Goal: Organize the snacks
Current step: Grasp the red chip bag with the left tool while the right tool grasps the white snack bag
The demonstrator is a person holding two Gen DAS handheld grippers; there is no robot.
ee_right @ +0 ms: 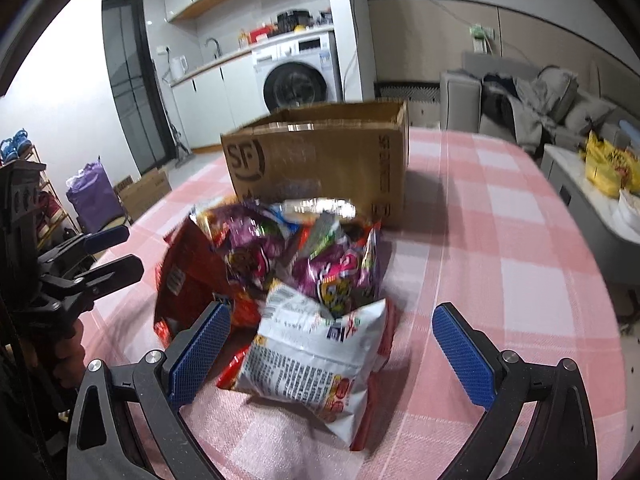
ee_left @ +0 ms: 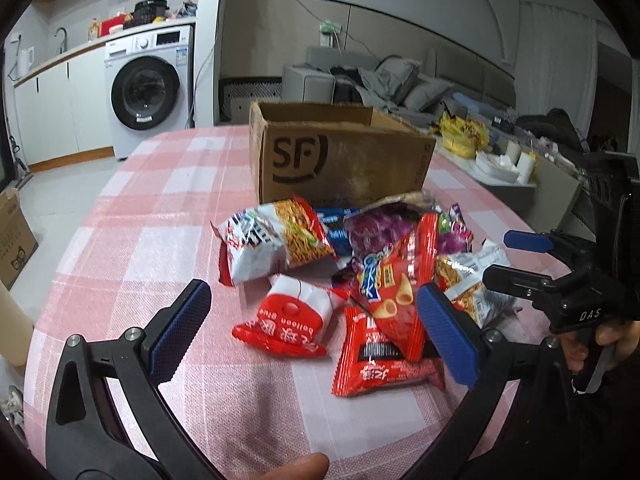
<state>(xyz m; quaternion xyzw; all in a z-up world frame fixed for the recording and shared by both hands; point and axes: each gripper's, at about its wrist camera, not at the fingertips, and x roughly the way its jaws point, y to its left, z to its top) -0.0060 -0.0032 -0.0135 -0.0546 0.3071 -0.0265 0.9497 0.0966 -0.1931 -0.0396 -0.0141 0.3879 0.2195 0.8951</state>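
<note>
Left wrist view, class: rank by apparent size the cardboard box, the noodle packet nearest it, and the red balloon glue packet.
1. cardboard box, clearly largest though farthest away.
2. noodle packet.
3. balloon glue packet, somewhat smaller than the noodle packet; it lies nearer the camera, so its true size is probably smaller still.

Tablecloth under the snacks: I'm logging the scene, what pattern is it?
Pink-and-white check tablecloth, clearest in the left wrist view.

A lived-in home: a white front-loading washing machine [ee_left: 149, 87] under a kitchen counter with a sink tap [ee_left: 61, 36], and a grey sofa [ee_left: 404, 80] piled with clothes.
</note>
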